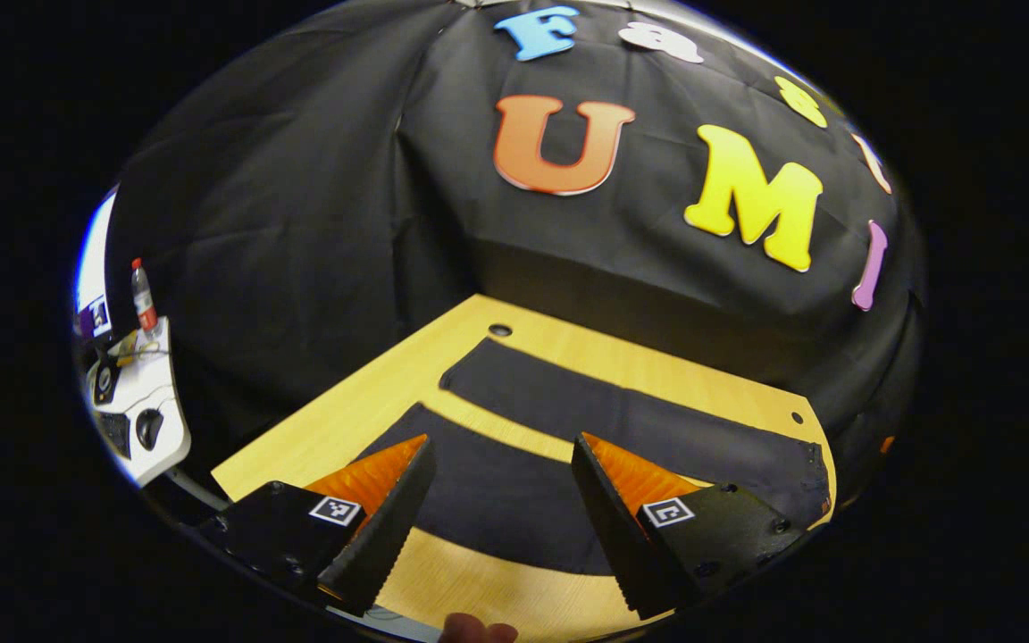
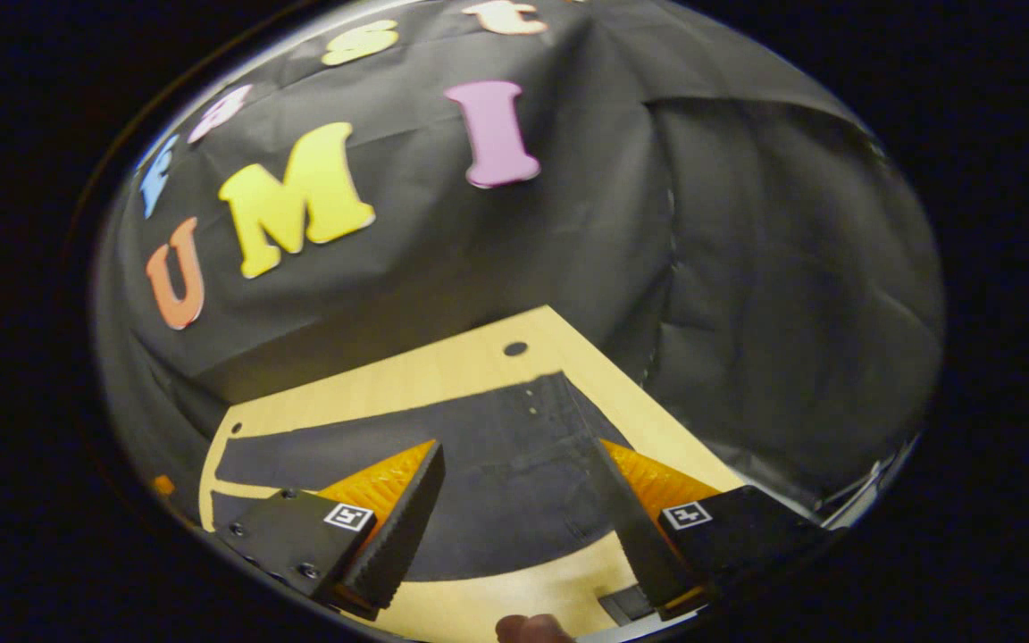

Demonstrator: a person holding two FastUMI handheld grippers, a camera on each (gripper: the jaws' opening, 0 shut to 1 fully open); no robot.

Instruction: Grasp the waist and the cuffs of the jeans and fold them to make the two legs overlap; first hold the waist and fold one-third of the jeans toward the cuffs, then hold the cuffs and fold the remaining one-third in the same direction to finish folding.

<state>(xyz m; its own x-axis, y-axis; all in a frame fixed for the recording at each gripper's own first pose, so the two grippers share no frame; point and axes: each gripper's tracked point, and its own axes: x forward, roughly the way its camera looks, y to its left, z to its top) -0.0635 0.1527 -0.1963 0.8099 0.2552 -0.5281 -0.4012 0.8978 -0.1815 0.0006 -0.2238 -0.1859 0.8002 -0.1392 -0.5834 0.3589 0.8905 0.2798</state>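
Currently the jeans (image 1: 622, 420) lie flat and unfolded on the wooden worktop (image 1: 363, 402), legs apart. Left tool (image 1: 501, 509) hovers above the near leg, fingers spread, gripping nothing. Right tool (image 2: 519, 513) hovers over the waist end (image 2: 523, 438), fingers also spread, empty. A side desk (image 1: 135, 402) with a bottle (image 1: 143, 296) stands far left in the left gripper view.

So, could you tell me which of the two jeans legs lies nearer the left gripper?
The near leg of the dark jeans, running between the left gripper's open fingers; the far leg lies beyond a strip of bare wooden table.
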